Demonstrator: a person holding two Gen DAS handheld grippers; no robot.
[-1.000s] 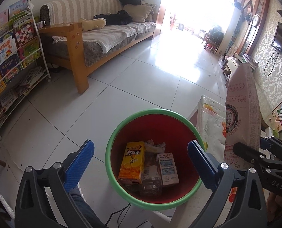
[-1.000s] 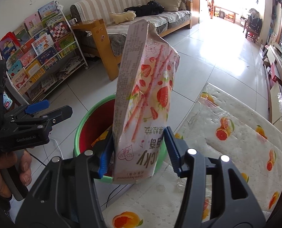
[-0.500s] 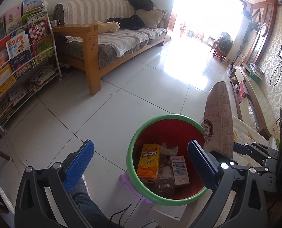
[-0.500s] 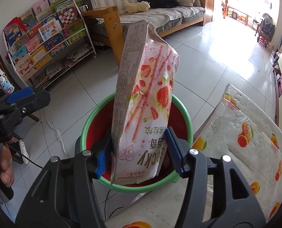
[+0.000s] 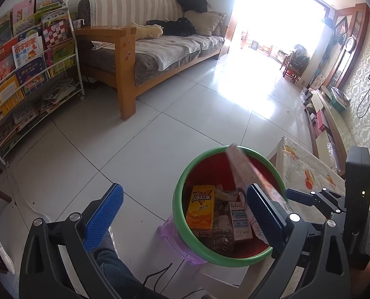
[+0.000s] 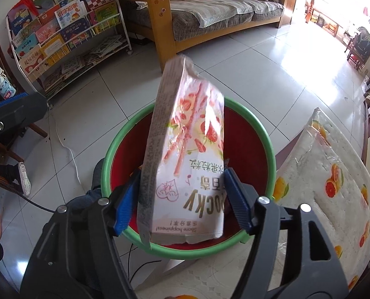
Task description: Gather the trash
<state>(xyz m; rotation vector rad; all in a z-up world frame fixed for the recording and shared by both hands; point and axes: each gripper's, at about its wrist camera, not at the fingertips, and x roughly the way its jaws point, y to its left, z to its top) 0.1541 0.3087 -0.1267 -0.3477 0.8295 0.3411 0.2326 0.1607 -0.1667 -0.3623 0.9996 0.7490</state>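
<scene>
bin [image 6: 247, 119]: 1 | snack box [image 6: 185, 154]: 1 | cartons: 2 | R gripper [image 6: 182, 199]: jaws just opening

one red bin with green rim [image 5: 182, 234], one pink Pocky box [image 6: 185, 154], one yellow drink carton [image 5: 200, 206], one white carton [image 5: 238, 220], two hand-held grippers, one sofa [image 5: 160, 49], one book rack [image 5: 30, 69], one purple stool [image 5: 168, 234]

A white wire bookshelf [image 5: 33, 74] packed with children's books fills the upper left of the left wrist view. Right of it stands a wooden-framed sofa [image 5: 150, 49] with striped covers, a tan cushion [image 5: 205, 20] and dark clothing [image 5: 175, 26] on the seat. White floor tiles [image 5: 140, 134] cover the middle. At right, a fruit-print tablecloth [image 6: 334, 174] lies flat.
</scene>
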